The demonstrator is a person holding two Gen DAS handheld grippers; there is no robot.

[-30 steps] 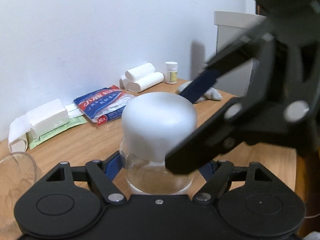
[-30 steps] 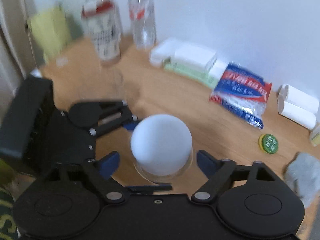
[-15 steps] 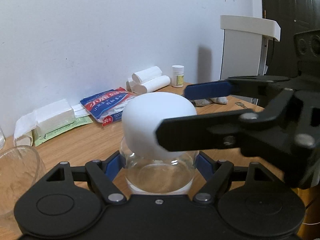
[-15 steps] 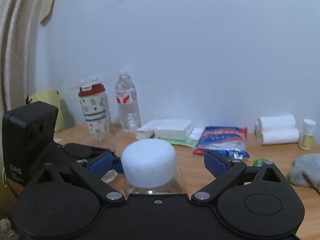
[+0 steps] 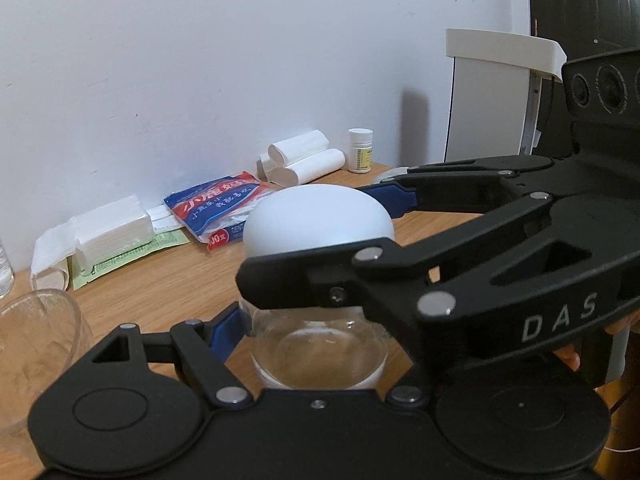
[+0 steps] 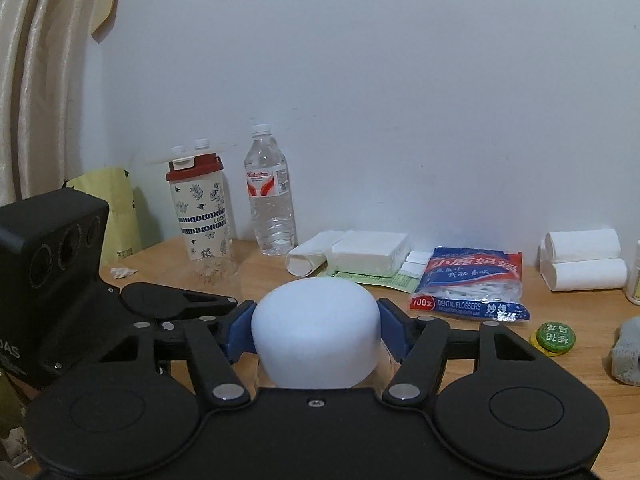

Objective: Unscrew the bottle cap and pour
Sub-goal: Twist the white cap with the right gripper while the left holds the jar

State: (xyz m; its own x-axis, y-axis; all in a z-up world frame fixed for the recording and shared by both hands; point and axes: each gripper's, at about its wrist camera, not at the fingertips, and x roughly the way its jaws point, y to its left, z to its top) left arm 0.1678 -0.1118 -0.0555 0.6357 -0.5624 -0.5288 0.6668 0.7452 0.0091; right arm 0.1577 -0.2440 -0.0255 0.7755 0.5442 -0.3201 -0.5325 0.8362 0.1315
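Note:
A clear glass bottle (image 5: 318,346) with a wide white domed cap (image 5: 318,218) stands on the wooden table. My left gripper (image 5: 316,328) is shut on the bottle's glass body below the cap. My right gripper (image 6: 316,330) comes in from the right and is shut on the white cap (image 6: 316,340), its blue pads (image 6: 236,330) pressed against both sides. In the left wrist view the right gripper's body (image 5: 460,280) crosses in front of the cap. An empty clear glass (image 5: 36,340) stands at the left.
Along the wall lie a floss bag (image 6: 470,284), tissue packs (image 6: 370,252), paper rolls (image 6: 582,264), a pill bottle (image 5: 360,150), a water bottle (image 6: 270,200) and a patterned tumbler (image 6: 200,208). A green cap (image 6: 554,336) and grey cloth (image 6: 626,350) lie right.
My right gripper levelled out, came down around the white cap and closed its pads on it. My left gripper kept its hold on the bottle.

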